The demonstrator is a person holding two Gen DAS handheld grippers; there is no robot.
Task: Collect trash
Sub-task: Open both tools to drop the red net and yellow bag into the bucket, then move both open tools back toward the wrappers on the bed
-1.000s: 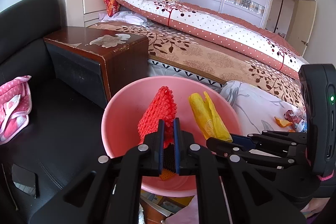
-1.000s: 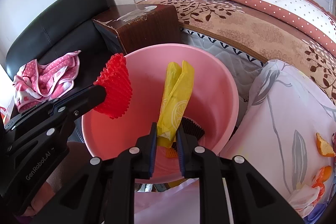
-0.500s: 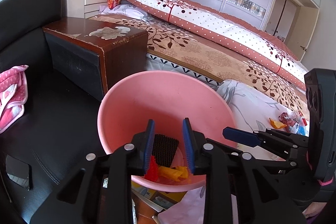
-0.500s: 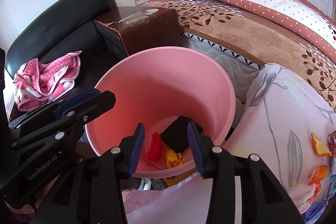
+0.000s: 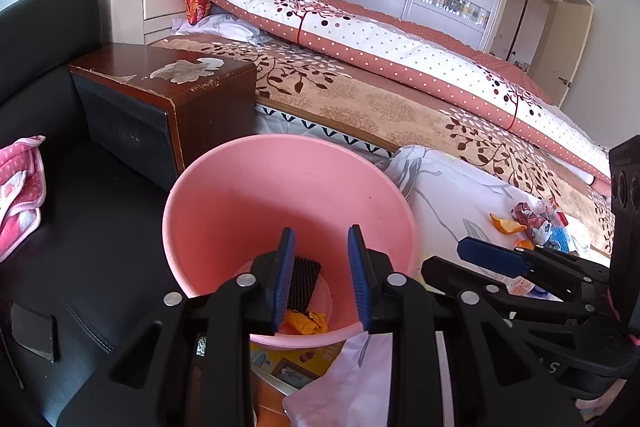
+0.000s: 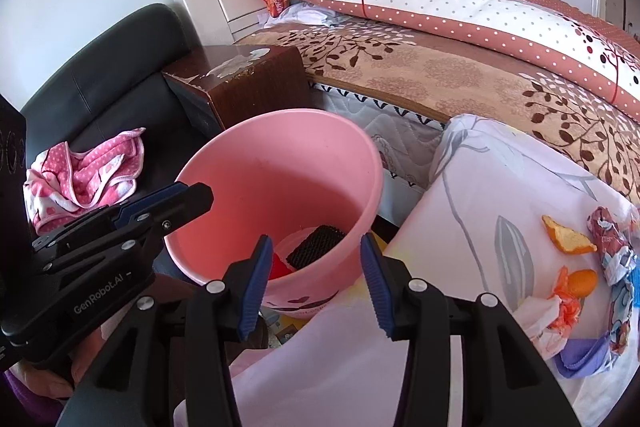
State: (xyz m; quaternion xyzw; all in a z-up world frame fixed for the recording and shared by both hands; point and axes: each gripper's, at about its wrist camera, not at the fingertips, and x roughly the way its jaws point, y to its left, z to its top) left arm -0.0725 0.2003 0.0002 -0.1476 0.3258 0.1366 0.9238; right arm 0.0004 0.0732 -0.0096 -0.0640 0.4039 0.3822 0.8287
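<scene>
- L gripper (image 5: 320, 273): fingers spread, nothing btwn, over pink bucket (image 5: 224, 195).
- R gripper (image 6: 316, 281): fingers still opening, empty.
- Trash: black mesh (image 5: 303, 281), yellow wrapper (image 5: 306, 321) in bucket bottom; peel (image 6: 568, 239) + wrappers (image 6: 612, 247) on bed.

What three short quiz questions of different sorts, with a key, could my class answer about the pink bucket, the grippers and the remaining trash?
1. True or false: the left gripper holds a wrapper.
2. Where does the black mesh piece lie?
   A. in the pink bucket
   B. on the nightstand
   C. on the sofa
3. Fill in: orange peel lies on the floral ____.

Key: 1 false; 2 A; 3 sheet.
</scene>
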